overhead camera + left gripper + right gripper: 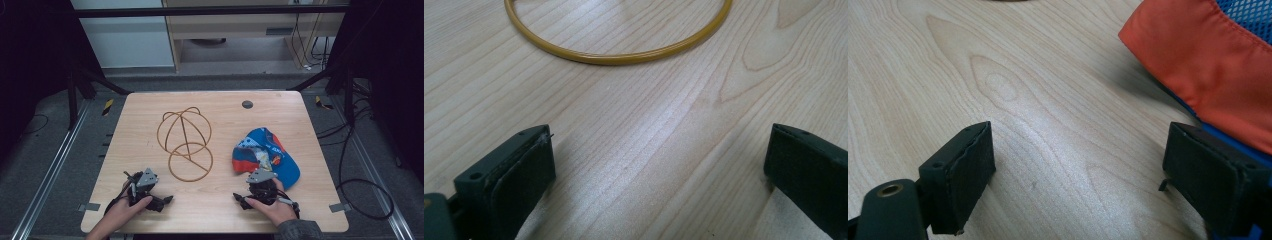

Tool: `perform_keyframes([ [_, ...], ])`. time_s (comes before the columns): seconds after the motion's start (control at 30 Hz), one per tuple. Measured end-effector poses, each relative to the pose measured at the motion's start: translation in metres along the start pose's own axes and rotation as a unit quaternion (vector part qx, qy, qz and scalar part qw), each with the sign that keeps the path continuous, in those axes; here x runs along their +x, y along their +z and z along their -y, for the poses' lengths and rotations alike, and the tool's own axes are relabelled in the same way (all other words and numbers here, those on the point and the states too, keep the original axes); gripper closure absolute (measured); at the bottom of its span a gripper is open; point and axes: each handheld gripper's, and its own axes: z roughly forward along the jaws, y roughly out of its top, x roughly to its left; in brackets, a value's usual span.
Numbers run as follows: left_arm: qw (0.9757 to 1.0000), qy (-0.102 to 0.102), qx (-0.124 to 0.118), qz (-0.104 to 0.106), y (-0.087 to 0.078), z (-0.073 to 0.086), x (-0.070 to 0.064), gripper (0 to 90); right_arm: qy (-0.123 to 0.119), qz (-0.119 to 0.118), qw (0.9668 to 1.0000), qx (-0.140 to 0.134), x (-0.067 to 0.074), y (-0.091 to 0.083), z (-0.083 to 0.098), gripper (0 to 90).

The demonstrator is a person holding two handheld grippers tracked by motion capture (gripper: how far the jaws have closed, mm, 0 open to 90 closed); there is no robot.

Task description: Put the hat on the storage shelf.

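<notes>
Cap, blue and orange, lies crumpled on the table, right of the wire stand, probably waiting to be draped over that dome; right gripper sits just beside its orange brim, jaws wide and empty, seemingly ready to grab; left gripper, likewise open, faces the stand's ring.

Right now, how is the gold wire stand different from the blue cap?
The wire stand is thin gold rings and hoops you can see the table through; the cap is solid cloth in blue, orange and white. The wire stand keeps a neat rounded shape, while the cap lies crumpled. The wire stand sits mid-table, nearer the left gripper; the cap lies by the right gripper. Both rest on the wooden table, untouched.
</notes>
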Motion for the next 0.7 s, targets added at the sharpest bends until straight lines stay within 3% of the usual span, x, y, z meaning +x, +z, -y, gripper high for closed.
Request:
perform_keyframes([
  [0.47,1.0,0.0,0.0,0.0,0.0,0.0,0.0,0.0,0.008,0.003,0.9999,0.007,0.0,-0.001,-0.002,12.9],
  [0.63,1.0,0.0,0.0,0.0,0.0,0.0,0.0,0.0,0.016,-0.002,0.9997,-0.019,0.001,-0.019,-0.012,15.5],
  [0.7,1.0,0.0,0.0,0.0,0.0,0.0,0.0,0.0,-0.002,0.007,0.9997,-0.022,-0.002,-0.04,-0.024,15.8],
])
